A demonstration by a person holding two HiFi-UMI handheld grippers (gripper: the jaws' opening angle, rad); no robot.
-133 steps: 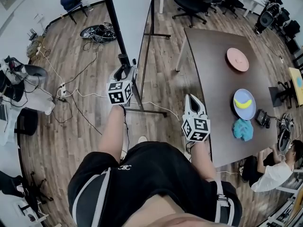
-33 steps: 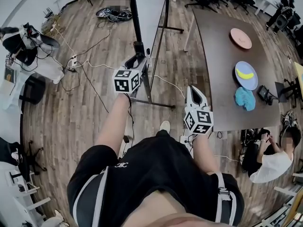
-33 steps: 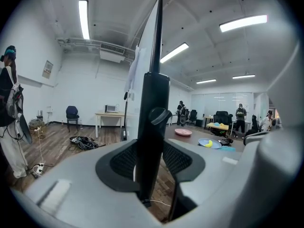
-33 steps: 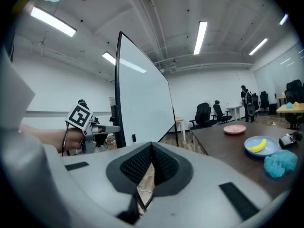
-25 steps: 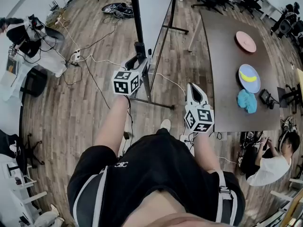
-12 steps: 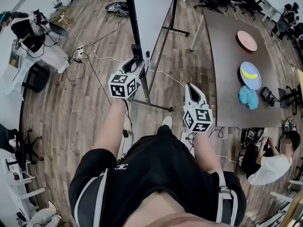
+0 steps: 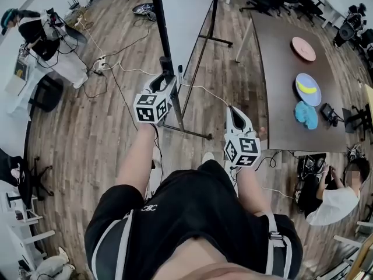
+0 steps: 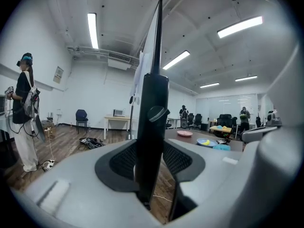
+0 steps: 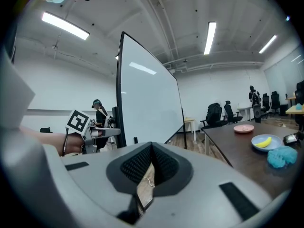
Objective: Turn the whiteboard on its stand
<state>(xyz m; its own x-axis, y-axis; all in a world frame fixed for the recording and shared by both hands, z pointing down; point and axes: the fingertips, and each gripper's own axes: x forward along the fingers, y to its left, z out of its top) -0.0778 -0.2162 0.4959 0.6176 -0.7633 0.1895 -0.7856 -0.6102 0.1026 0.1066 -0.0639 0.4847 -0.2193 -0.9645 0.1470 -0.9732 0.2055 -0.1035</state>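
One banana [image 7: 307, 88] lies on the blue plate [image 7: 310, 101]; left gripper [image 7: 165, 78] clamps whiteboard post [image 7: 159, 25].

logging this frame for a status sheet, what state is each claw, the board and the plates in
left claw, shut on the stand post
right claw, shut, nothing in it
whiteboard, upright on its stand
blue plate, holds a banana
pink plate, empty
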